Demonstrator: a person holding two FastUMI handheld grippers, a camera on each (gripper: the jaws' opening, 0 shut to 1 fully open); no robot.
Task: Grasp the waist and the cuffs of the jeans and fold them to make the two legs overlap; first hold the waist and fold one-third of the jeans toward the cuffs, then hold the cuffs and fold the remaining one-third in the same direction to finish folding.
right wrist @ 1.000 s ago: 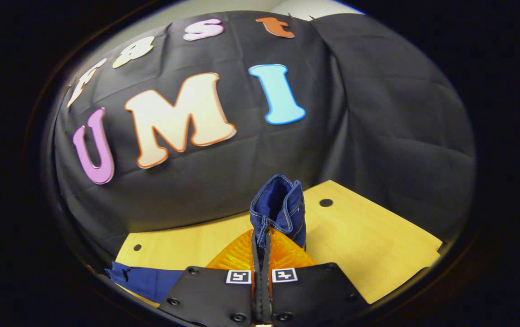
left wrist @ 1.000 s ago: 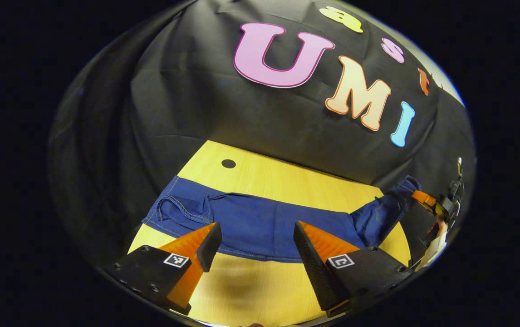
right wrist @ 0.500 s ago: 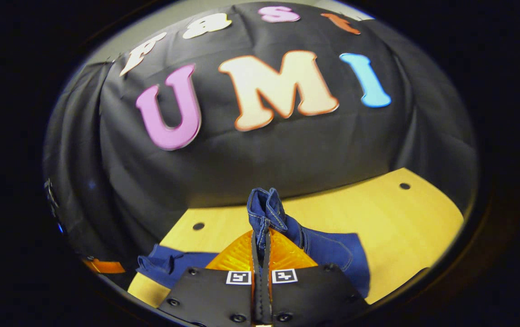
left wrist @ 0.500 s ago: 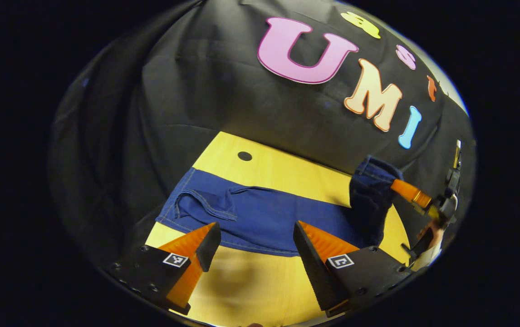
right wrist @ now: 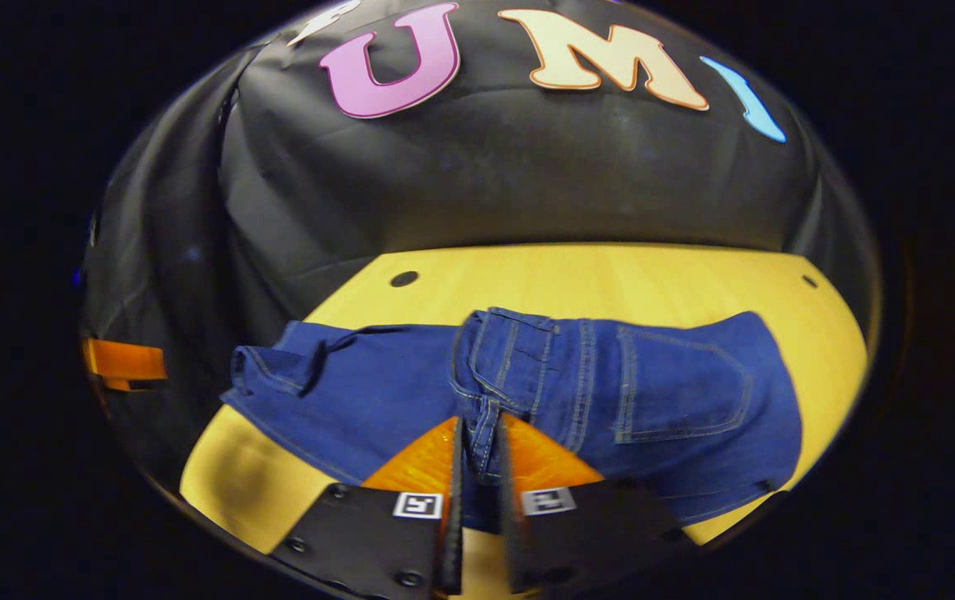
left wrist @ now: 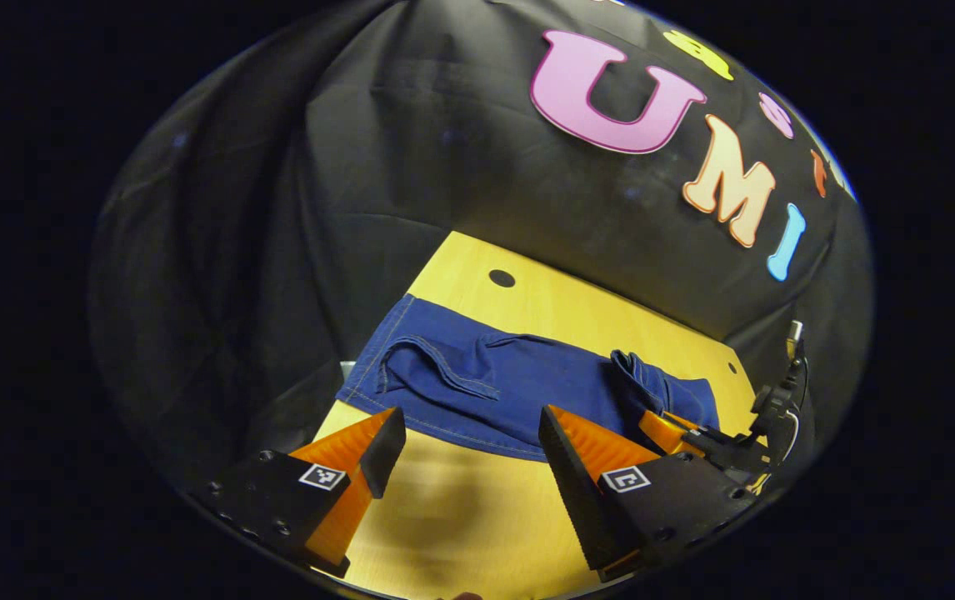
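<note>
The jeans (right wrist: 377,400) lay across the yellow table (left wrist: 461,517) with their long axis running left to right, parallel to the near edge. In the right gripper view the waist (right wrist: 511,350) was turned over onto the legs around the middle of the cloth, and a back pocket (right wrist: 677,392) faced up on the folded part at the right. Your right gripper (right wrist: 477,467) sat low at the near edge of that fold. Its fingers were close together with the waist seam between them, but whether they were pressing on it I could not tell.

By my reading, the next move turned on the cuffs (left wrist: 398,367). They lay at the far left end of the jeans, well apart from your right gripper. Your left gripper (left wrist: 465,450) was the nearer one. It hung over bare table on the near side of the cloth, fingers spread wide and holding nothing, with the cuffs ahead and to its left.

The wood looked smooth and flat, with a small dark hole (left wrist: 502,277) beyond the jeans. Black cloth (left wrist: 361,167) closed in the far side and the left.
</note>
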